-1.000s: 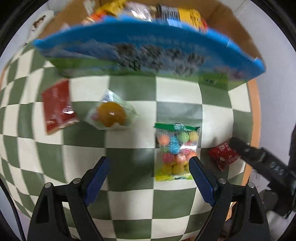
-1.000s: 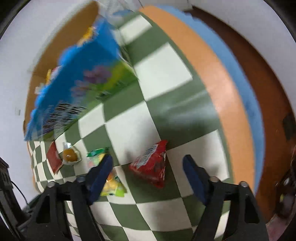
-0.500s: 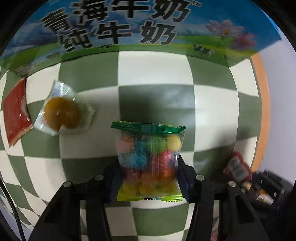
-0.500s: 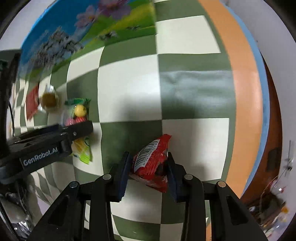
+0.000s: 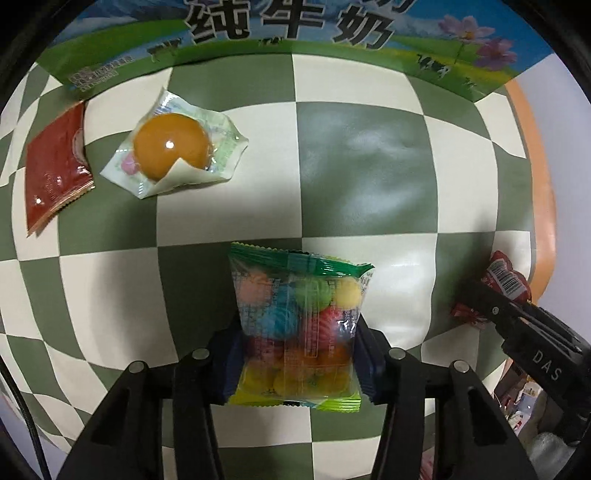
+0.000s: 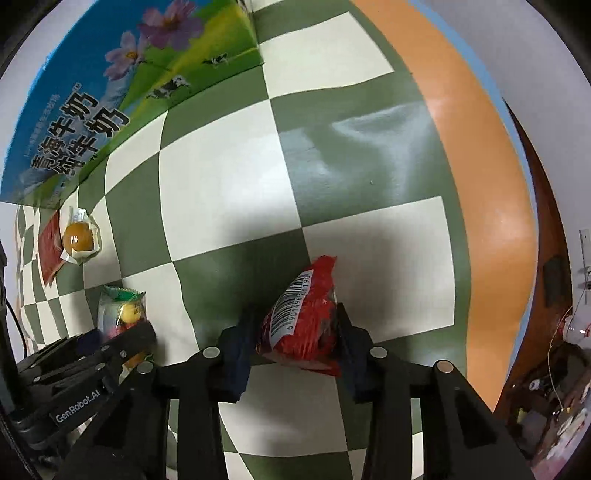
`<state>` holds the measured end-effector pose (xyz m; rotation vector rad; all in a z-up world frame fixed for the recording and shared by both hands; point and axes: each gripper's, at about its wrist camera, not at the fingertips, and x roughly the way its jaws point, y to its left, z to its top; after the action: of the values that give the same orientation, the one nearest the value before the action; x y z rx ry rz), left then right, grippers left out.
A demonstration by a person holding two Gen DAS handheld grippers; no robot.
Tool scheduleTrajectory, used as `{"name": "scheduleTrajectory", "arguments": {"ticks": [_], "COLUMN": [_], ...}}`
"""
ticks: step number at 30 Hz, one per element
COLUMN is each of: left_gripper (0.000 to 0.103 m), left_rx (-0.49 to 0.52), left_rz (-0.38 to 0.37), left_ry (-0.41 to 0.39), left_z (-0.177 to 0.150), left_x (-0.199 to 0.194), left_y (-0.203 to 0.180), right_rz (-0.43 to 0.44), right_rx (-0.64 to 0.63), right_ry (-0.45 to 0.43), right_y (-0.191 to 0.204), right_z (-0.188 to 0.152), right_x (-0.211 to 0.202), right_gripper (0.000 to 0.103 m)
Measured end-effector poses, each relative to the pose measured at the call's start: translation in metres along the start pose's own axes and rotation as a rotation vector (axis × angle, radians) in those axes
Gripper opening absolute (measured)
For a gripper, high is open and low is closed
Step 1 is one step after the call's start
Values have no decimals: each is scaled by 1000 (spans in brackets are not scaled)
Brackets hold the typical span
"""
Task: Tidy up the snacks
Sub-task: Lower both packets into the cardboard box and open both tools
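Both pairs of jaws, wide apart a second ago, now pinch a packet each. The left gripper [image 5: 297,363] is closing the last bit on the clear bag of coloured candy balls with a green top seal [image 5: 299,328], its lower half squeezed between the pads. The right gripper [image 6: 295,345] is clamped on the crumpled red foil snack packet with a barcode [image 6: 303,321]. Both point steeply down at the green-and-white checkered tablecloth [image 5: 362,162]. Beyond lie a wrapped orange jelly cup [image 5: 171,146], a flat red sachet [image 5: 55,166] and the printed blue milk carton box [image 5: 295,29].
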<state>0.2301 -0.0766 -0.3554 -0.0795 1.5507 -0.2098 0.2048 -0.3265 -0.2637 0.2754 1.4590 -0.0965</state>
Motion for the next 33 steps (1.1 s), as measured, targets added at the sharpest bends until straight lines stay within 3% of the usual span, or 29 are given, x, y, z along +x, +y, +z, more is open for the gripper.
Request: {"name": "scheduleTrajectory", "arguments": {"ticks": [4, 11, 17, 21, 25, 27, 33], "left_gripper": [47, 47, 47, 47, 47, 47, 47], "left_rx": [1, 24, 29, 24, -2, -3, 3], "left_rz": [-39, -149, -166, -121, -97, -85, -82], "left_ry": [3, -142, -235, -245, -191, -161, -81], "left_z": [-4, 21, 113, 171, 227, 238, 253], "left_x": [-20, -116, -183, -190, -171, -160, -121], "left_y": [2, -9, 5, 21, 22, 21, 21], "right_rz": [50, 186, 233, 148, 67, 37, 17], "right_rx": [-24, -89, -180, -205, -207, -208, -219], "right_ry": [-19, -125, -249, -317, -286, -248, -153], "right_y": [5, 36, 80, 103, 114, 111, 102], "right_z": [-6, 15, 82, 147, 206, 226, 233], "right_x": [-19, -92, -161, -171, -157, -151, -119], "right_gripper": [40, 40, 40, 40, 40, 40, 40]}}
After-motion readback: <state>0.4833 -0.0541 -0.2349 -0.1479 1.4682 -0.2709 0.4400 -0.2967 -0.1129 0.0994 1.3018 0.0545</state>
